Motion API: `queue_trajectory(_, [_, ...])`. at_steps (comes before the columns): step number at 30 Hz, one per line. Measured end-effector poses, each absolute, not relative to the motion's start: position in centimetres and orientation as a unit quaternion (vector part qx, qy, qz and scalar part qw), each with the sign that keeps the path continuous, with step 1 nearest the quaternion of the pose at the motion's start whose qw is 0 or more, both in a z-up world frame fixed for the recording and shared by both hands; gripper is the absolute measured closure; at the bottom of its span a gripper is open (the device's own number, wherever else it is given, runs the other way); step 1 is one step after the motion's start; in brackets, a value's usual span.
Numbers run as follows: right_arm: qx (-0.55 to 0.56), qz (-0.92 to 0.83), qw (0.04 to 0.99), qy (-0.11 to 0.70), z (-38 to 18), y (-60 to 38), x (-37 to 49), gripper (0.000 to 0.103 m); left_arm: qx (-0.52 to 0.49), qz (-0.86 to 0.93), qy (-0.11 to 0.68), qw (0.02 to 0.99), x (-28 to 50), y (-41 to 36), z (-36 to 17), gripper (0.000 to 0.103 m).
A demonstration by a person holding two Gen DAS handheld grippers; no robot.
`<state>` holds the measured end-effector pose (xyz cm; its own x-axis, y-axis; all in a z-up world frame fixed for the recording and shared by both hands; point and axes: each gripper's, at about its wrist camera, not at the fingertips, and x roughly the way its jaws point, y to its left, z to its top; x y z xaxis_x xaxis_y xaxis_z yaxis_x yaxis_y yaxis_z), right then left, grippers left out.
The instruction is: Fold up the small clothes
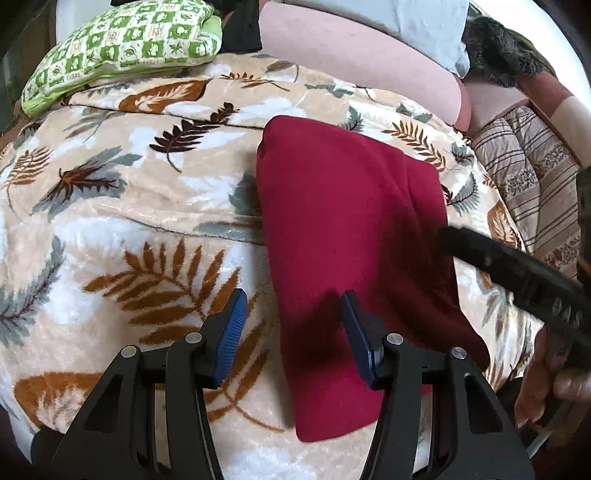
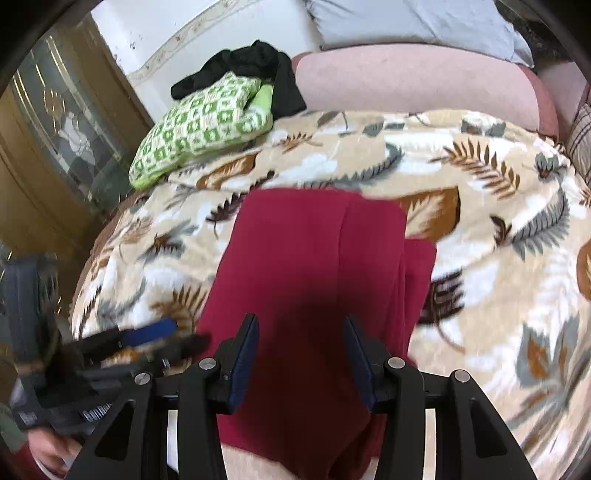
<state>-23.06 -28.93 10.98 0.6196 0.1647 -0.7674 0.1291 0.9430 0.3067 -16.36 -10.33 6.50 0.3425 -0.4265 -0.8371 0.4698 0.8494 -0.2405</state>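
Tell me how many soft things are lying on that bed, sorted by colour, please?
Red: 1, the folded red garment
Green and white: 1, the checked pillow
Black: 1, the black cloth behind that pillow
Pink: 1, the long pink bolster
Pale blue: 1, the pale blue pillow
Leaf-printed: 1, the blanket under them
Total: 6

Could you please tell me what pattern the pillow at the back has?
Green-and-white checks on the pillow, clearest in the right wrist view.

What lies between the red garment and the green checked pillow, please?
Only bare leaf-print blanket separates the red garment from the green checked pillow, clearest in the right wrist view.
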Motion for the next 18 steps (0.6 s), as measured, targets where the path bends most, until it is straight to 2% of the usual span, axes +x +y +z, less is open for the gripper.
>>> queue_trajectory(13, [0.158,-0.017,0.876,0.456,7.5,-31.7,-15.8,0.058,0.045,-0.28,0.501,0.818,-14.3,-13.4,5.5,0.05])
queue_trajectory(18, [0.159,-0.03,0.872,0.462,6.0,-32.1,-14.7,0.058,0.045,-0.282,0.501,0.817,-13.9,-13.7,5.1,0.047])
